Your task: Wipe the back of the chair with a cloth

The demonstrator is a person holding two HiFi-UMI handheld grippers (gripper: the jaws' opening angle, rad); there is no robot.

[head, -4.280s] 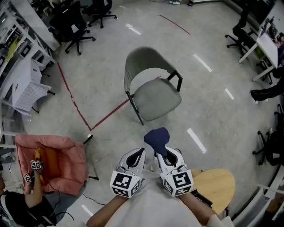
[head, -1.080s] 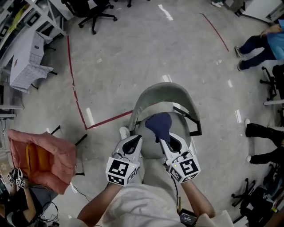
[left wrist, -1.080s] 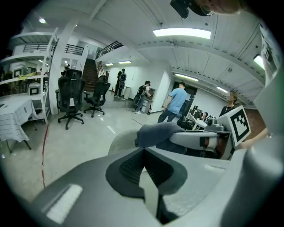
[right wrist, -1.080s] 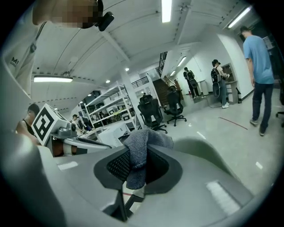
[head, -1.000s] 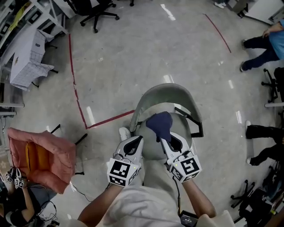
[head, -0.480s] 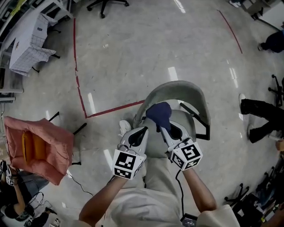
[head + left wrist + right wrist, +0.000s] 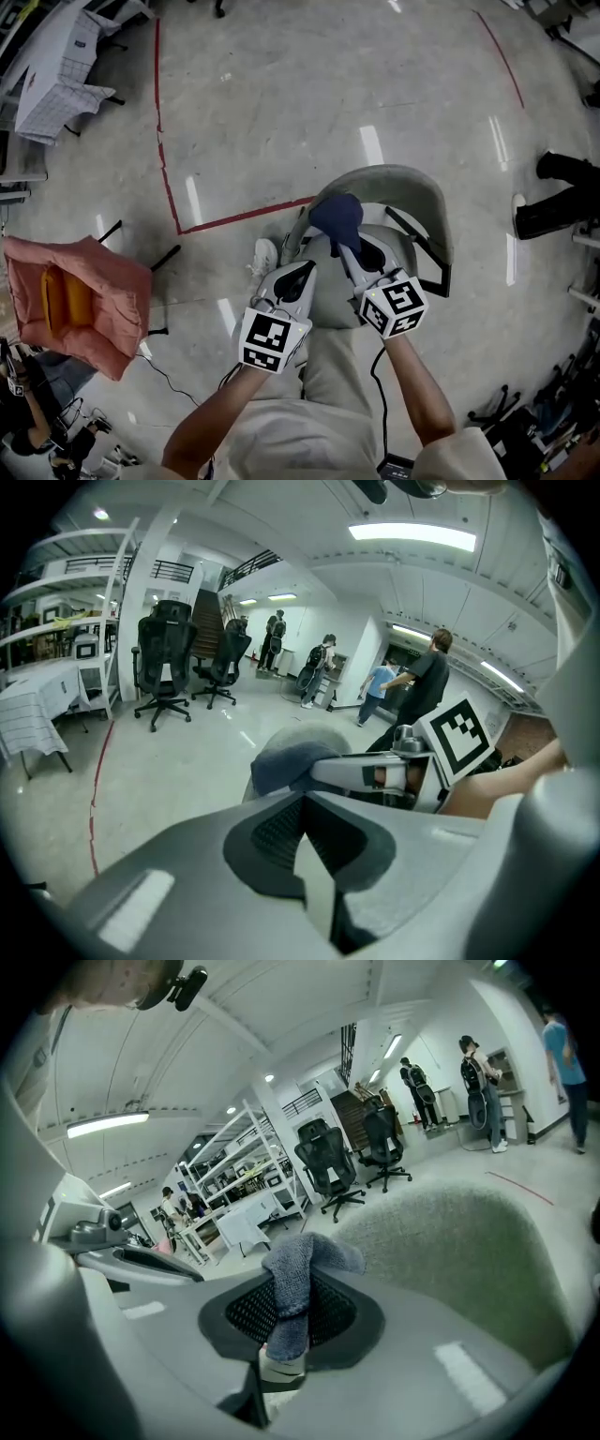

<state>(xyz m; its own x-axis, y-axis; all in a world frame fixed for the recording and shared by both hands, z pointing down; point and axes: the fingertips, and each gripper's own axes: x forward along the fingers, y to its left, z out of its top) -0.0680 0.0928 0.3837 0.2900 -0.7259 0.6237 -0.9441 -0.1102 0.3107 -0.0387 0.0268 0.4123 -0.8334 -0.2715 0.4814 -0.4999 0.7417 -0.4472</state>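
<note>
Cloth (image 7: 336,214), dark blue and bunched, is clamped in the right gripper (image 7: 347,247). The right gripper view shows a narrow fold pinched between the jaws, with the bulk flopping out past their tips. It hangs at the left end of the chair back (image 7: 419,185), just over the upper rim. No view settles whether it is already touching the upholstery. The left gripper (image 7: 298,275) hovers over the left edge of the seat (image 7: 328,305); its jaws are together with nothing between them, and it rests on nothing.

The main risk appears to lie in that thin pinch. The back looks like a fuzzy, grippy fabric, so dragging the cloth along it could tug the fold free and drop it onto the seat or the floor (image 7: 244,112). If the person presses in hard to prevent that, the hard jaw tips rather than the cloth would likely rub the cover.

Nothing steadies the chair. A firm sideways stroke could push it across the smooth floor or turn it, so that the wipe skips part of the curve. The black armrest (image 7: 422,246) runs close under the right end of the back. A low sweep there could catch the loose cloth on it.
</note>
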